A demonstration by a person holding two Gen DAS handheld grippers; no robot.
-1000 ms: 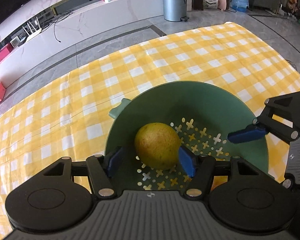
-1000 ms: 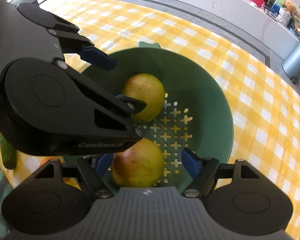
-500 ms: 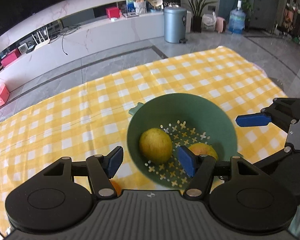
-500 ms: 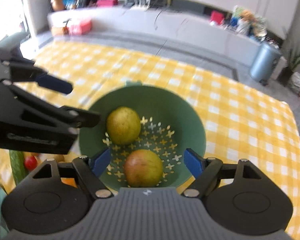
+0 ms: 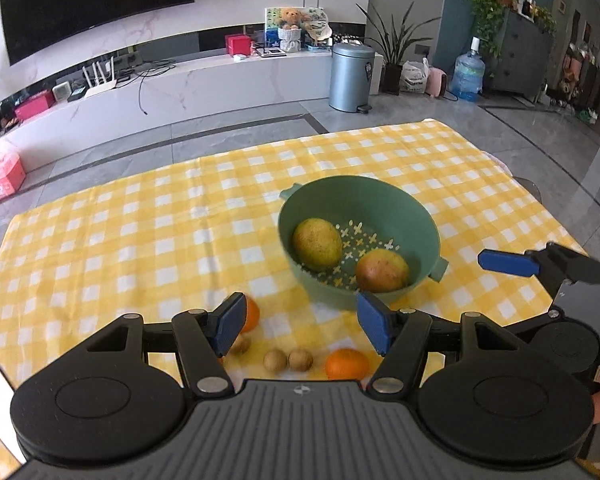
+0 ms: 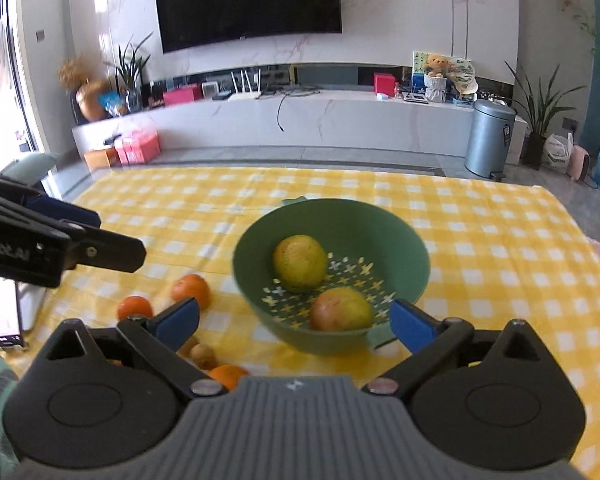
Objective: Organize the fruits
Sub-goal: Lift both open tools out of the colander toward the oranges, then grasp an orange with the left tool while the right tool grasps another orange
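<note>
Two large fruits already lie in the green colander bowl [image 5: 416, 216], a yellow-green one [image 5: 317, 244] toward its left wall and a reddish one [image 5: 382, 271] at its near side, both resting on the cross-shaped drain holes, so the bowl evidently serves as the collecting vessel. It stands on the yellow checked tablecloth [image 5: 140, 240], right of centre, where either hand can reach it. Loose fruit waits on the cloth between bowl and person: oranges [image 6: 191, 289], [image 6: 135, 307] and [image 5: 347, 363], with small brown round fruits [image 5: 275, 361] beside them; these appear to be what is left to sort. Neither tool carries anything. The left gripper [image 5: 302, 328] holds its blue pads moderately apart, nothing between them, aimed down over the loose pieces. The right gripper [image 6: 296, 320] has its jaws opening toward their widest, likewise empty, the bowl framed beyond the pads. Such spread jaws suit a fresh pick-up, probably of an orange, the nearest sizeable piece. A phone [image 6: 5, 312] lies at the table's left edge, clear of the work.
</note>
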